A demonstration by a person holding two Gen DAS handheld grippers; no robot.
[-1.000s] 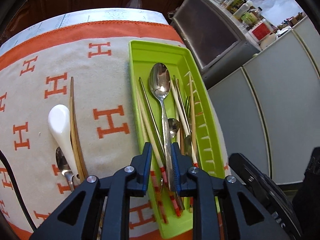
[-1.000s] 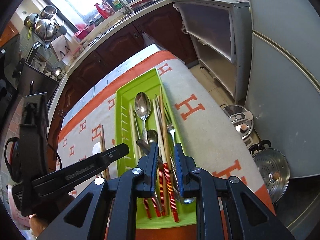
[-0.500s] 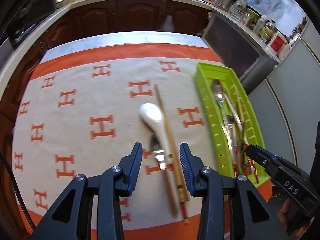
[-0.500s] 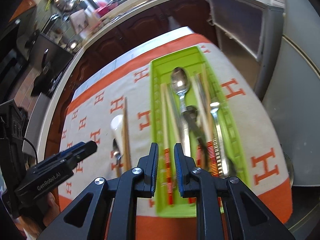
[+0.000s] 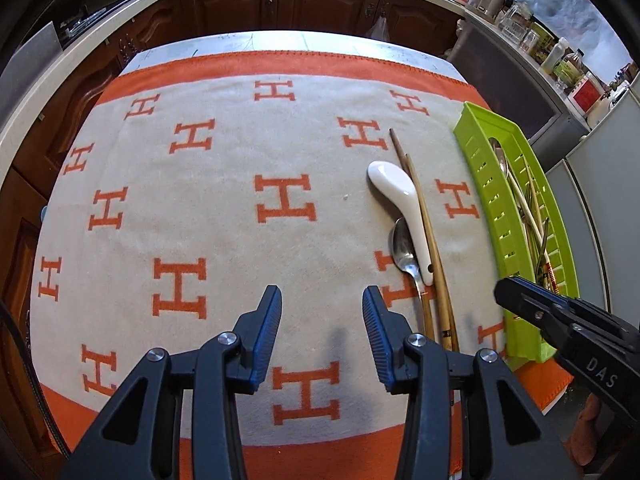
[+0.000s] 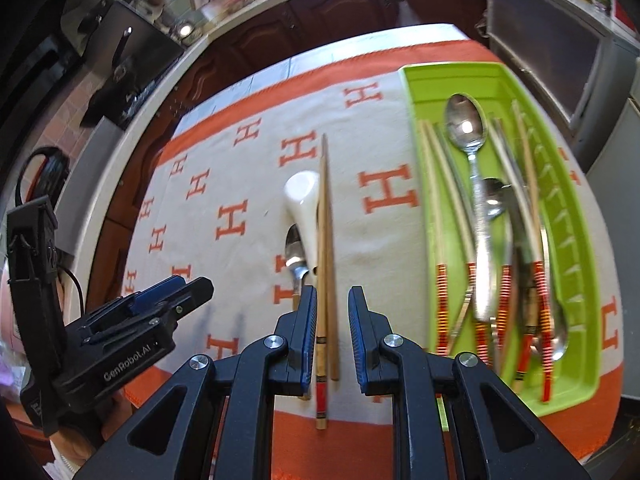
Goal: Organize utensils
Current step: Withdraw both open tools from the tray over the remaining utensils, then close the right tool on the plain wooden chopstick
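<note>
A green utensil tray stands at the right of the cloth and holds metal spoons and several chopsticks. On the cloth beside it lie a white ceramic spoon, a metal spoon and a pair of wooden chopsticks. My left gripper is open and empty over bare cloth, left of these. My right gripper is open, its fingers straddling the chopsticks' near end from above.
The table is covered by a beige cloth with orange H marks and an orange border. Dark wooden cabinets stand behind the table. A grey counter unit stands close to the tray's right side.
Both grippers swung left, away from the tray. The left one opened and went out over bare cloth. The right one opened and now sits over the loose chopsticks.
</note>
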